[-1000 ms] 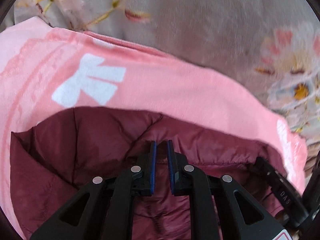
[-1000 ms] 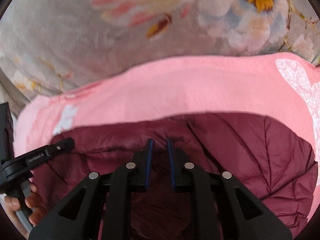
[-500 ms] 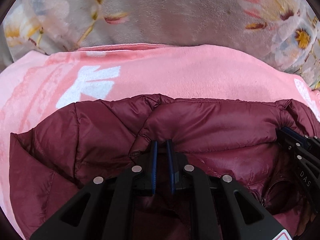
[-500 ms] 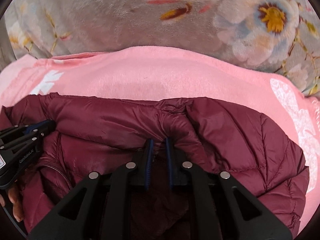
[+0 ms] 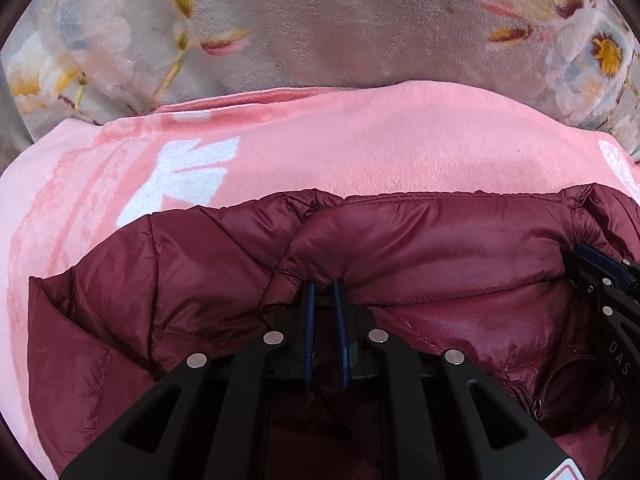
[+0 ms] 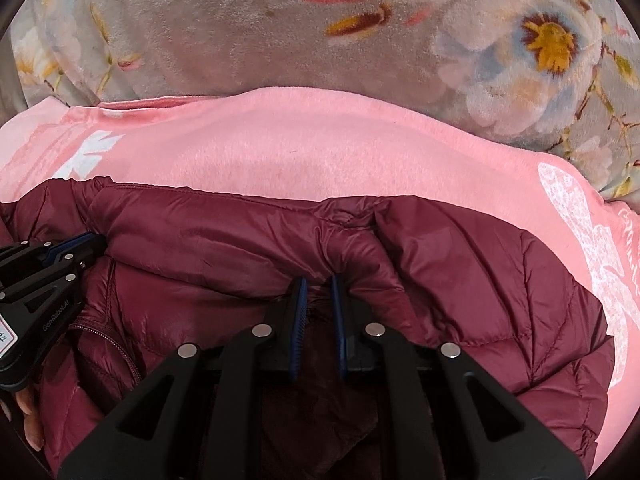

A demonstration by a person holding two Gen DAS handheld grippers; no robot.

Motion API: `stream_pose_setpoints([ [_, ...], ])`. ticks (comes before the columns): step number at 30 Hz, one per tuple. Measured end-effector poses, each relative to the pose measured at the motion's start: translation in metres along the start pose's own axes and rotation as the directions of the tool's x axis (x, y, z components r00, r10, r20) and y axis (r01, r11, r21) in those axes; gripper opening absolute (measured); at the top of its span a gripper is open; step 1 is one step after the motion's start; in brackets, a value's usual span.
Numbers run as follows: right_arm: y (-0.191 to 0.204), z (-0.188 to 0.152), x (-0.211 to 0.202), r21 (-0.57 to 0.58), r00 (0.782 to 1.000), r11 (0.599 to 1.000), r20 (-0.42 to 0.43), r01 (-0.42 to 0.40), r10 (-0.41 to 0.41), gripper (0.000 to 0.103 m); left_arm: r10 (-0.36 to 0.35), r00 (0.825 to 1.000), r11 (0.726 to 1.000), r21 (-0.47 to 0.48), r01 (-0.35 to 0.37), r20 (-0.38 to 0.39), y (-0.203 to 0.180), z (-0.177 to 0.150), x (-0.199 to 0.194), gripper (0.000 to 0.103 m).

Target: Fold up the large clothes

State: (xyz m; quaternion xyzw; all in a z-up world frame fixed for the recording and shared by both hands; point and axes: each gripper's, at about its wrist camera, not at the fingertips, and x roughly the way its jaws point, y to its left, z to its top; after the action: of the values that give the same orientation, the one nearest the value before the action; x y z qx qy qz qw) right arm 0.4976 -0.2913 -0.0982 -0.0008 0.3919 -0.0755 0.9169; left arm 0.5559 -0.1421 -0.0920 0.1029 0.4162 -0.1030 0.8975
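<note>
Jacket: the maroon puffer jacket [image 5: 420, 248] lies on a pink blanket [image 5: 360, 148] over a flowered bed cover [image 5: 320, 20].
Left gripper [image 5: 324, 292]: jaws pinching a jacket fold.
Right gripper [image 6: 318, 288]: jaws likewise pinching a fold.
Change: the jacket's far edge now lies further up the blanket than a second ago, with more padded fabric in view.
Meaning: the fold appears carried over; release and flattening likely follow.
Since half a second ago: almost no shift.
</note>
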Motion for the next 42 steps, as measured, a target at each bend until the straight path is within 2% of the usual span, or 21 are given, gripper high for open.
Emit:
stream_pose_setpoints([
  [4,0.0,0.0,0.001,0.001,1.0,1.0,-0.006,0.003,-0.003,0.011,0.005,1.0,1.0,0.003,-0.005,-0.002,0.0,-0.001,0.001,0.012],
  [11,-0.012,0.002,0.002,0.057,0.998,0.996,-0.004,-0.063,0.064,0.011,-0.005,1.0,1.0,-0.005,0.005,-0.003,0.002,-0.001,0.002,0.012],
  [14,-0.027,-0.002,-0.011,0.114,0.994,0.987,0.001,-0.111,0.111,0.011,-0.044,0.999,0.998,-0.033,0.044,0.003,0.011,-0.005,-0.005,0.015],
  [16,-0.042,-0.011,-0.039,0.15,0.994,0.983,0.01,-0.105,0.105,0.013,-0.063,0.998,0.996,-0.07,0.063,0.002,0.024,-0.015,-0.021,0.017],
  [17,-0.052,-0.018,-0.058,0.157,0.995,0.983,0.029,-0.099,0.095,0.019,-0.073,0.997,0.992,-0.1,0.073,0.007,0.032,-0.024,-0.034,0.025],
  [18,-0.061,-0.025,-0.078,0.16,0.995,0.983,0.048,-0.091,0.084,0.036,-0.075,0.997,0.99,-0.119,0.075,0.005,0.038,-0.033,-0.043,0.035],
  [19,-0.074,-0.038,-0.106,0.162,0.994,0.983,0.075,-0.087,0.076,0.045,-0.079,0.997,0.987,-0.14,0.079,0.004,0.048,-0.047,-0.06,0.053],
  [20,-0.086,-0.051,-0.131,0.166,0.992,0.982,0.097,-0.091,0.075,0.056,-0.089,0.996,0.983,-0.158,0.09,0.013,0.059,-0.058,-0.077,0.065],
  [23,-0.12,-0.101,-0.197,0.176,0.99,0.978,0.109,-0.11,0.092,0.065,-0.158,0.987,0.966,-0.204,0.16,0.031,0.098,-0.102,-0.133,0.077],
  [26,-0.159,-0.171,-0.256,0.26,0.988,0.955,0.09,-0.141,0.122,0.075,-0.205,0.979,0.947,-0.256,0.194,-0.016,0.139,-0.159,-0.183,0.081],
  [30,-0.192,-0.281,-0.313,0.399,0.989,0.906,0.014,-0.141,0.148,0.077,-0.239,0.966,0.921,-0.339,0.193,-0.099,0.178,-0.238,-0.225,0.081],
  [32,-0.194,-0.319,-0.327,0.436,0.989,0.892,-0.022,-0.123,0.147,0.077,-0.246,0.96,0.907,-0.38,0.181,-0.131,0.194,-0.281,-0.244,0.081],
  [34,-0.194,-0.352,-0.338,0.478,0.984,0.867,-0.029,-0.139,0.174,0.077,-0.26,0.958,0.886,-0.425,0.186,-0.124,0.202,-0.313,-0.259,0.081],
  [36,-0.191,-0.374,-0.343,0.506,0.981,0.848,-0.02,-0.156,0.193,0.077,-0.283,0.952,0.869,-0.451,0.203,-0.117,0.203,-0.332,-0.266,0.081],
  [38,-0.187,-0.385,-0.343,0.532,0.981,0.831,-0.002,-0.165,0.196,0.078,-0.284,0.955,0.861,-0.461,0.216,-0.083,0.198,-0.344,-0.276,0.081],
  [42,-0.181,-0.383,-0.342,0.559,0.977,0.804,0.07,-0.204,0.199,0.08,-0.299,0.954,0.848,-0.47,0.246,-0.039,0.182,-0.349,-0.284,0.08],
])
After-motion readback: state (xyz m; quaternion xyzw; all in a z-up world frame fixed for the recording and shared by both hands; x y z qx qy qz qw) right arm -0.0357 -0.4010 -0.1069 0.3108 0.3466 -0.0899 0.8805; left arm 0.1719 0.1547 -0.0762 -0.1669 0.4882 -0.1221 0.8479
